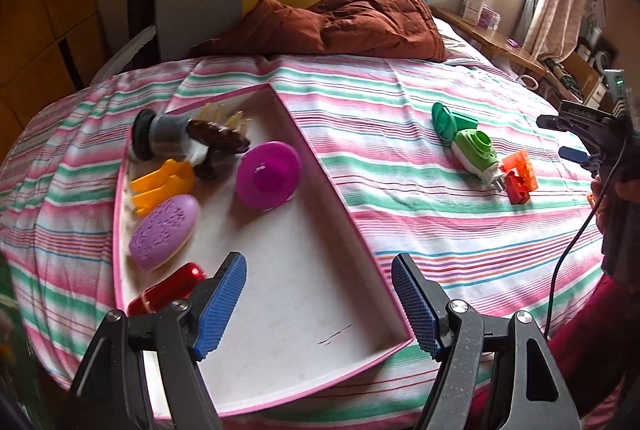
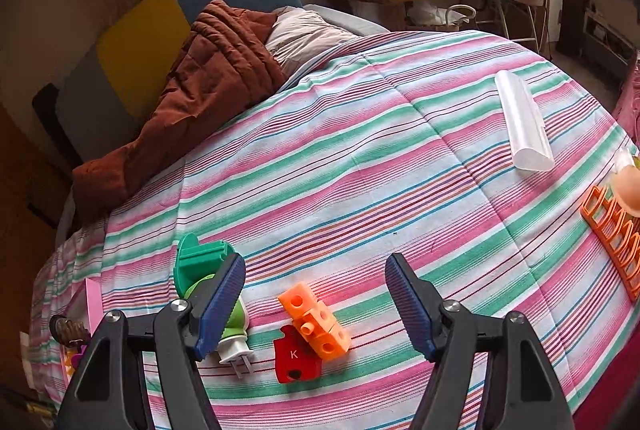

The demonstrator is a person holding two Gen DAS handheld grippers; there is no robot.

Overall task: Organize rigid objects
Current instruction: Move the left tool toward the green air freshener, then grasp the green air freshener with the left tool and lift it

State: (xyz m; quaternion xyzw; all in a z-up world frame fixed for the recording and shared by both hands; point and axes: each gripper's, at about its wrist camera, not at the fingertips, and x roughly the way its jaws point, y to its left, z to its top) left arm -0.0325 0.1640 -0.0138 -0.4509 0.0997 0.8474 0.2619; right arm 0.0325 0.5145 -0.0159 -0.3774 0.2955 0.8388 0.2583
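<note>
Hovering my left gripper (image 1: 318, 304), jaws wide and empty, over the pink-rimmed tray (image 1: 320, 158) holding the purple soap case (image 1: 165, 232); my right gripper (image 2: 316, 304), wide and empty too, hangs above the orange blocks (image 2: 316, 322) on the bed (image 2: 360, 150).

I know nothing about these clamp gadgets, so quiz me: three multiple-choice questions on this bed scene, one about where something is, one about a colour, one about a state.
1. Where does the purple oval case lie?
A. in the pink-rimmed tray
B. on the wooden side table
C. on the brown quilt

2. What colour is the small piece marked K?
A. blue
B. red
C. white

3. How does the right gripper stand?
A. clamped on the orange blocks
B. clamped on the plug
C. open, nothing held

Answers:
1 A, it rests on the tray floor beside the other items.
2 B, the piece is plainly red.
3 C, its pads stand apart above the blocks without touching them.
</note>
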